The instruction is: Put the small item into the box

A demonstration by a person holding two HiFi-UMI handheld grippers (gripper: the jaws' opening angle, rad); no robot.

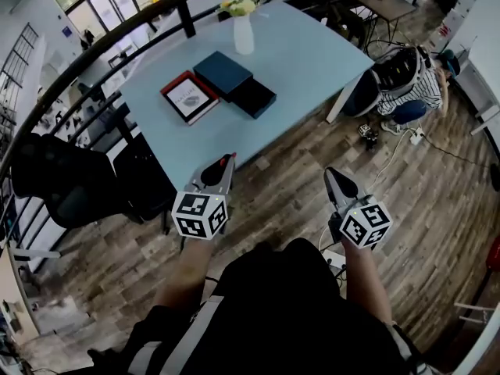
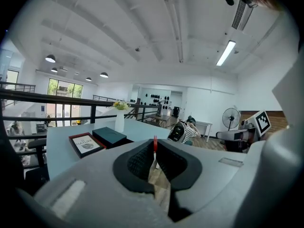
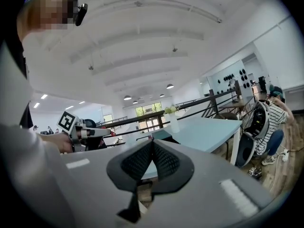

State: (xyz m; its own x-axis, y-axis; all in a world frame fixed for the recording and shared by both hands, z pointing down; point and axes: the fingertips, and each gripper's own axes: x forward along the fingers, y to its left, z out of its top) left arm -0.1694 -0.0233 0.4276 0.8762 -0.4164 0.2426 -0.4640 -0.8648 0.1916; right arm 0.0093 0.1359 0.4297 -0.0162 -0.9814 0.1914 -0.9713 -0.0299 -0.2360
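My left gripper point(image 1: 229, 161) hangs over the wooden floor just short of the light blue table point(image 1: 312, 53). Its jaws are closed on a small red item point(image 2: 155, 144) that pokes up as a thin strip at their tips. My right gripper point(image 1: 331, 173) is beside it, shut, with nothing between its jaws point(image 3: 152, 141). On the table lie a dark teal box point(image 1: 223, 73), a darker open box point(image 1: 254, 98) against it, and a red-framed box point(image 1: 189, 97) printed "NATURE". All three are well ahead of both grippers.
A white vase with yellow flowers point(image 1: 244, 33) stands at the table's far edge by a black railing point(image 1: 101, 49). A black chair point(image 1: 62, 182) sits left of the table. A person in a striped shirt point(image 1: 410, 80) sits at the right, with cables on the floor.
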